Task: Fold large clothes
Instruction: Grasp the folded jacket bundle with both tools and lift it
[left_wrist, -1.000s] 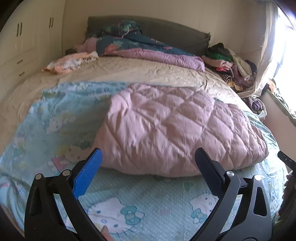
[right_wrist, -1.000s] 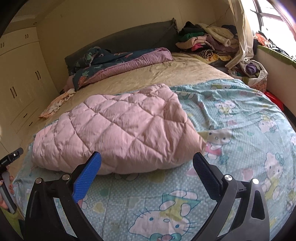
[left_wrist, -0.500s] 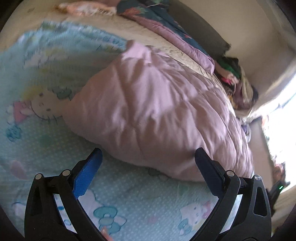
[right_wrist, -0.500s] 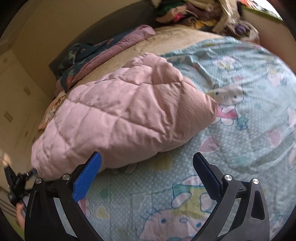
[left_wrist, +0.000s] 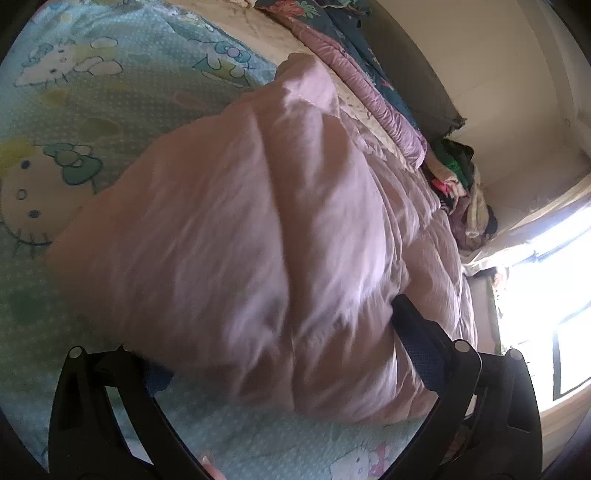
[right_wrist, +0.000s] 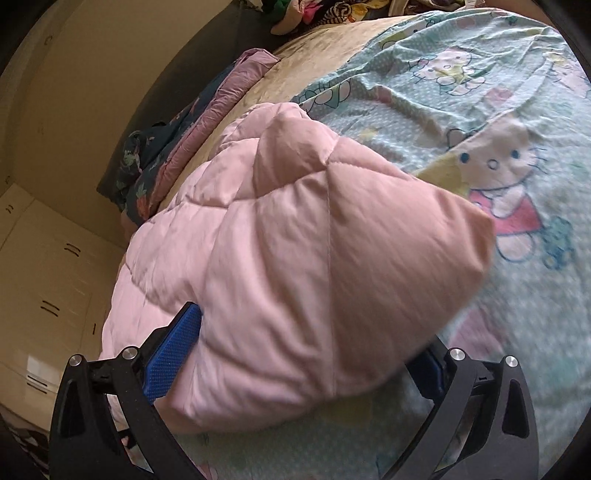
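Your left gripper (left_wrist: 280, 354) and right gripper (right_wrist: 306, 350) are both straddling the pink quilted coat (right_wrist: 295, 258), jaws spread, with bare sheet (right_wrist: 517, 110) lying beyond.

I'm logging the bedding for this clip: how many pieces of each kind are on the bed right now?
Pink quilted cover: 1
Cartoon-cat print sheet: 1
Purple and dark floral quilt by the headboard: 1
Beige bed sheet: 1
Heap of mixed clothes: 1
Total: 5

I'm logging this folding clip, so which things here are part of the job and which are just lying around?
In the job:
pink quilted garment
left gripper
right gripper

Lying about:
cartoon-print sheet
clothes heap
floral duvet
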